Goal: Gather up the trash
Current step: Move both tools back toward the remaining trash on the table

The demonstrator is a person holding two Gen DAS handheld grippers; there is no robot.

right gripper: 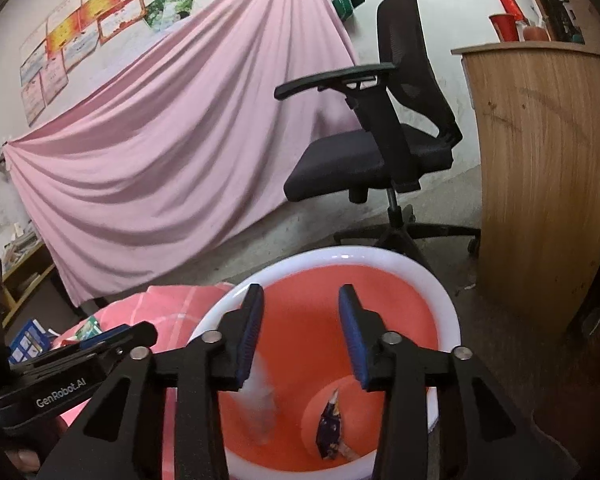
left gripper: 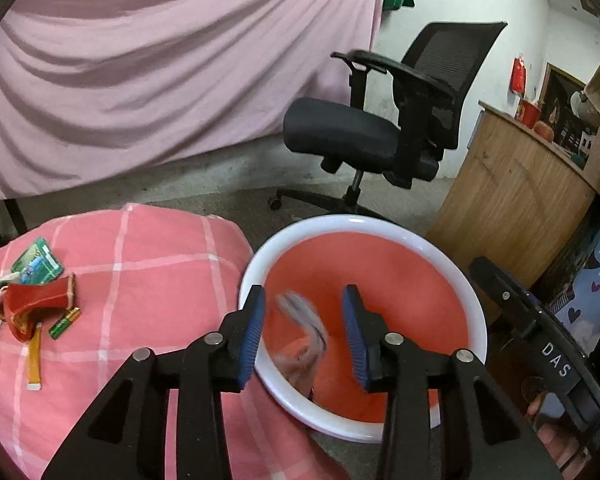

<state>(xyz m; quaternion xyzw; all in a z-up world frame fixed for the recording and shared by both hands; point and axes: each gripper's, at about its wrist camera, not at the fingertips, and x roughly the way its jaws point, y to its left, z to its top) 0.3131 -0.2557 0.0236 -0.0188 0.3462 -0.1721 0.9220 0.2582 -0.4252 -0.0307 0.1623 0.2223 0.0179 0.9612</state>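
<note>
A blurred, crinkly wrapper (left gripper: 302, 328) hangs in the air between the spread fingers of the left gripper (left gripper: 303, 332), touching neither blue ribbed pad, above the red bin (left gripper: 364, 240) with its smooth white rim. The right wrist view shows the same piece as a pale smear (right gripper: 260, 404) inside the bin, left of centre, and, alone of the two views, reveals the bin's floor, where a dark purple foil wrapper (right gripper: 330, 424) lies crumpled at lower centre. The right gripper (right gripper: 300, 336) is also released, jaws wide apart and empty over the bin.

Only the left wrist view shows the remaining litter at the left edge: a green card packet (left gripper: 36, 262), a red folded scrap (left gripper: 36, 304), a green battery (left gripper: 64, 322) and paper strips, close together on a soft pink checked cushion (left gripper: 148, 264) that touches the bin. Behind stand a black mesh office chair (left gripper: 384, 128), a draped pink sheet (left gripper: 172, 60) and, at right, a curved wood-grain counter (left gripper: 512, 200).
</note>
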